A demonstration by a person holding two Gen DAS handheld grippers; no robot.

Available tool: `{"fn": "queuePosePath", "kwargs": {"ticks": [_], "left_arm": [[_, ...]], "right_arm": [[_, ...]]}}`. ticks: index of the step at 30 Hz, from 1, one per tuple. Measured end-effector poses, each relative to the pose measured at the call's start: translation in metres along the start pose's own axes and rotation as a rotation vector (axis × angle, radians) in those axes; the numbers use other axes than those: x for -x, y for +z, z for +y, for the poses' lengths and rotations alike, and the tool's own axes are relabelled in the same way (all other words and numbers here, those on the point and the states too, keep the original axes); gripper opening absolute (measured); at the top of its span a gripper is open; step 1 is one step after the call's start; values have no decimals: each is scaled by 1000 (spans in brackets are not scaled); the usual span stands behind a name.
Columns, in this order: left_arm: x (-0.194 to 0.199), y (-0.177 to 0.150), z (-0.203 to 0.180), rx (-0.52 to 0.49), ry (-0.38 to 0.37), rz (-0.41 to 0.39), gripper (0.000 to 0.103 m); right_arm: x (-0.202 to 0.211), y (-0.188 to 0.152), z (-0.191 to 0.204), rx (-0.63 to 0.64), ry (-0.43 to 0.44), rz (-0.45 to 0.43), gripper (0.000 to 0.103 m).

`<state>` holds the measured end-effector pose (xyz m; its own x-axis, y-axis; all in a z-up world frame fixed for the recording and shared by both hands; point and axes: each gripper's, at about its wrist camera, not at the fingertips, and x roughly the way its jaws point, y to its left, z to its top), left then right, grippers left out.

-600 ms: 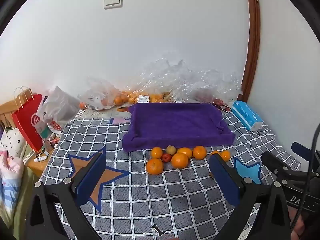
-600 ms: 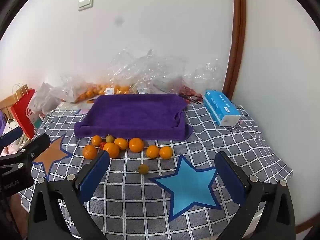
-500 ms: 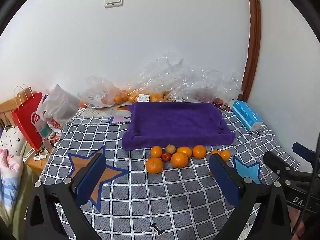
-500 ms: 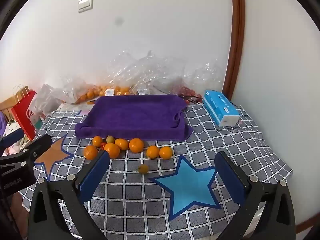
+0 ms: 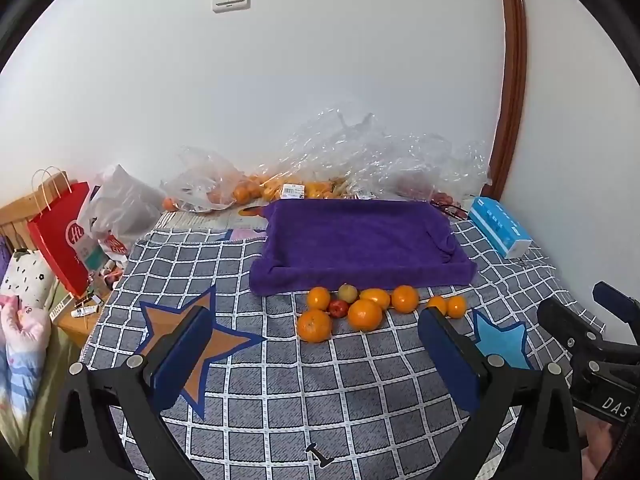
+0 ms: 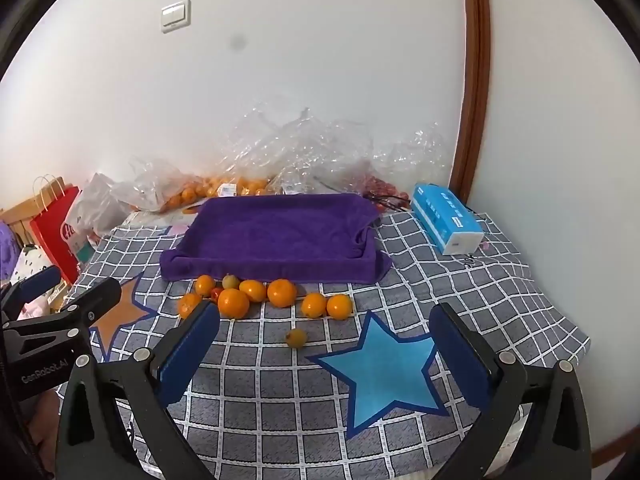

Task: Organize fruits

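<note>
Both grippers — left gripper (image 5: 316, 354) and right gripper (image 6: 324, 350) — hover spread wide and empty, short of the oranges (image 6: 282, 292) clustered beside the purple towel-lined tray (image 6: 276, 232), likely their destination.

The purple towel (image 6: 276, 232) looks like thick, matt terry cloth draped over a tray shape, and the checked bedspread (image 6: 460, 292) under it is a coarse woven fabric — matt, with a grainy texture. The oranges (image 6: 282, 293) have dimpled, faintly shiny skin; the bags (image 5: 360, 152) behind are crinkled, glossy clear plastic. The red bag (image 5: 60, 236) is smooth paper, and the door frame (image 6: 472, 80) is polished wood.
</note>
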<state>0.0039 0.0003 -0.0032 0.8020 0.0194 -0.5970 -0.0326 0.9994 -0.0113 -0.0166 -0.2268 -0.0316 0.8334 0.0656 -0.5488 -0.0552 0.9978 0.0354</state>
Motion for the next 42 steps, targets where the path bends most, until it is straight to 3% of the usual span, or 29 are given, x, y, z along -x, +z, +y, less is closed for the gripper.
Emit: {"fn": "queuePosePath", "kwargs": {"ticks": [42], "left_arm": [[3, -3, 5, 26, -2, -1, 103]], "right_arm": [[9, 2, 8, 7, 14, -25, 103]]}}
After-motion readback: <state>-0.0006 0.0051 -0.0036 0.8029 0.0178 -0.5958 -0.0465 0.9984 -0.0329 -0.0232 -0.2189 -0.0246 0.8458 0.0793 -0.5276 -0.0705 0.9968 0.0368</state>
